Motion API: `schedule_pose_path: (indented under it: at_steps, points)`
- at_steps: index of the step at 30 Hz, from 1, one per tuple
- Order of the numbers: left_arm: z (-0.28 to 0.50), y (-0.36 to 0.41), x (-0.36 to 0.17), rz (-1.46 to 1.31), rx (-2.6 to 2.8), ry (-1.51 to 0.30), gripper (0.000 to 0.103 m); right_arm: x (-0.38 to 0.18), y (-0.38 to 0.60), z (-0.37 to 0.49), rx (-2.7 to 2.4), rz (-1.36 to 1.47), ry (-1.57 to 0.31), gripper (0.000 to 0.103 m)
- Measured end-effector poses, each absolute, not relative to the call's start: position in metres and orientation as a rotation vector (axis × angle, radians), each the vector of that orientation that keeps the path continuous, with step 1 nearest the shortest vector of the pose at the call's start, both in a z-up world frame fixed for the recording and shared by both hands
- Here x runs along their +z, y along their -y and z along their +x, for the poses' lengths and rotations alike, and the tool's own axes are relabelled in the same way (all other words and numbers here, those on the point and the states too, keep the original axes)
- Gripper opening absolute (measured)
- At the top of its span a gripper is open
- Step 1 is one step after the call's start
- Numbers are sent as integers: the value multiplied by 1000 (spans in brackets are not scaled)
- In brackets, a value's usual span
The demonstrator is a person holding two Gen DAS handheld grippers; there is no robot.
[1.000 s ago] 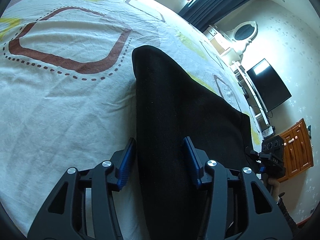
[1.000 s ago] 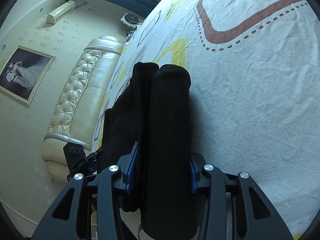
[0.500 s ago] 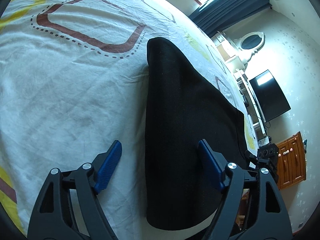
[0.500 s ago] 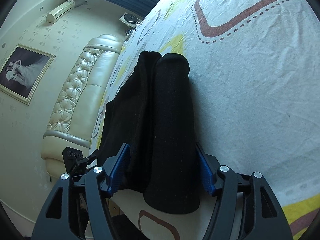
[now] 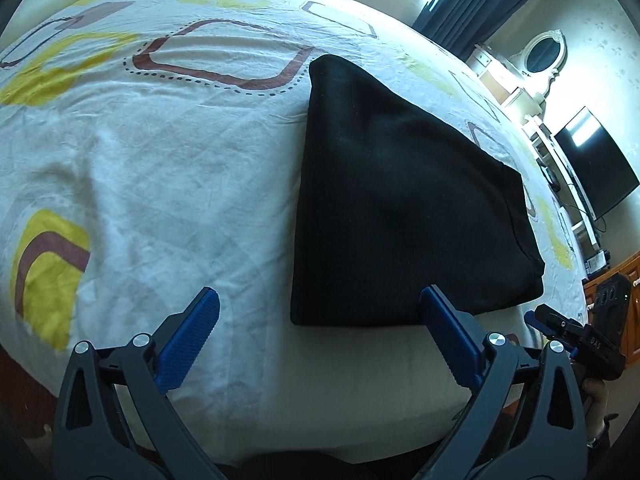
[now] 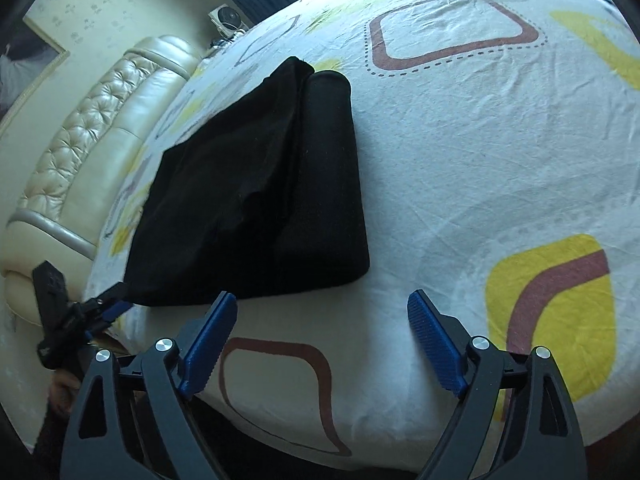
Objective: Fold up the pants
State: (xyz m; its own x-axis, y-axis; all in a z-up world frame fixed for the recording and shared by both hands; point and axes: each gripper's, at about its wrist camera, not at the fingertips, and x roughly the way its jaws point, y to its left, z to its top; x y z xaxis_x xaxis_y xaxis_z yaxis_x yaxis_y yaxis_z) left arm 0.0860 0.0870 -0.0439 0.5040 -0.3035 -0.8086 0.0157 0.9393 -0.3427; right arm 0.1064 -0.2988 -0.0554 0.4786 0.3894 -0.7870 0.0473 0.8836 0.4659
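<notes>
Both the left claw (image 5: pixel 320 336) and right claw (image 6: pixel 322 336) stand apart, empty, near the folded black fabric pants (image 5: pixel 392 208) on the patterned white bed sheet (image 5: pixel 160 184); withdraw level, avoiding snagging.

The left gripper (image 5: pixel 318 312) is spread wide, its blue-padded fingers (image 5: pixel 188 340) holding nothing. The right gripper (image 6: pixel 322 312) is likewise spread wide and holding nothing, hovering level with its ridged pads (image 6: pixel 434 340) facing inward.

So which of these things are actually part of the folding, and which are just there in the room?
Part of the job:
- pants, black, folded on the bed
- left gripper, open
- right gripper, open
- bed, the work surface

Just there:
- TV
- oval mirror
- headboard
- curtains
- picture
</notes>
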Motion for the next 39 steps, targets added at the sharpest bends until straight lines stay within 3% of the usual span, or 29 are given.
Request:
schedule_pose_path:
  at_steps: [12,24,39]
  points:
    - [5,-54,-4,-139,-62,-881,100,-16,234,62,118,113,-949,86]
    - [-15,-17,-2,35,-85,-850,100,-10,231,49,97,174,-885,86]
    - [-20,-13,1,22,-60,-844,100,-12,227,49,114,179,-897,86]
